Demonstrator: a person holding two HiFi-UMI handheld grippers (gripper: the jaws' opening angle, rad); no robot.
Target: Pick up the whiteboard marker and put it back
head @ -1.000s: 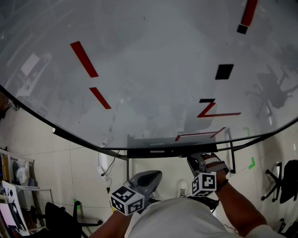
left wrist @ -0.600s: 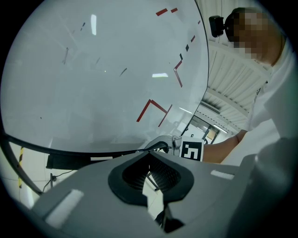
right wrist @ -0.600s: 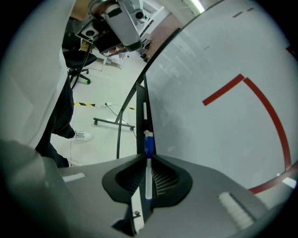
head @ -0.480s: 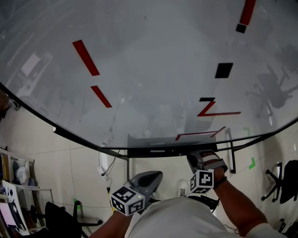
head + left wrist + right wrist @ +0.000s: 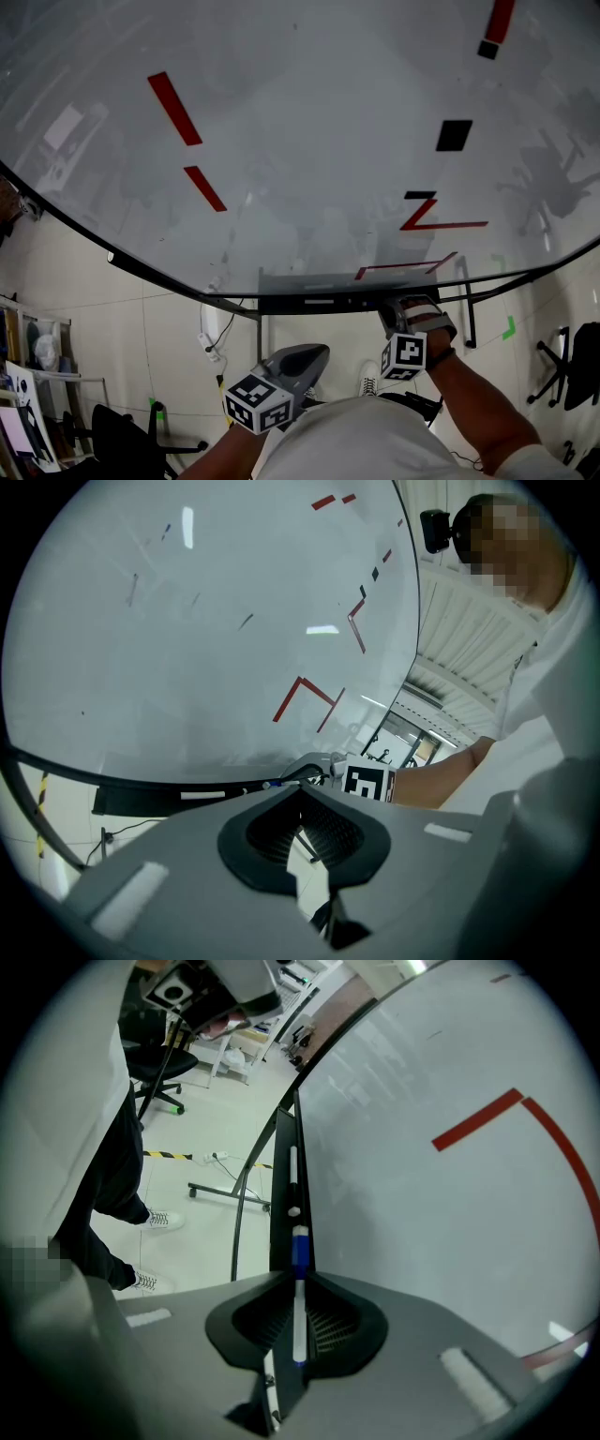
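Clamping the whiteboard marker (image 5: 299, 1249), right hand-held gripper (image 5: 298, 1288) sits nearly closed.

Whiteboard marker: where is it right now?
In the right gripper view, the whiteboard marker is held in the right gripper, at the tray under the whiteboard.

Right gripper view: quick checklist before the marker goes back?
1. White whiteboard marker with a blue band clamped in the right gripper: ok.
2. Marker lined up along the black tray under the glossy whiteboard: ok.
3. Marker touching the tray: cannot tell.
4. Tray ahead free: not ok, white objects lie on it.
5. Left gripper empty, jaws together: ok.
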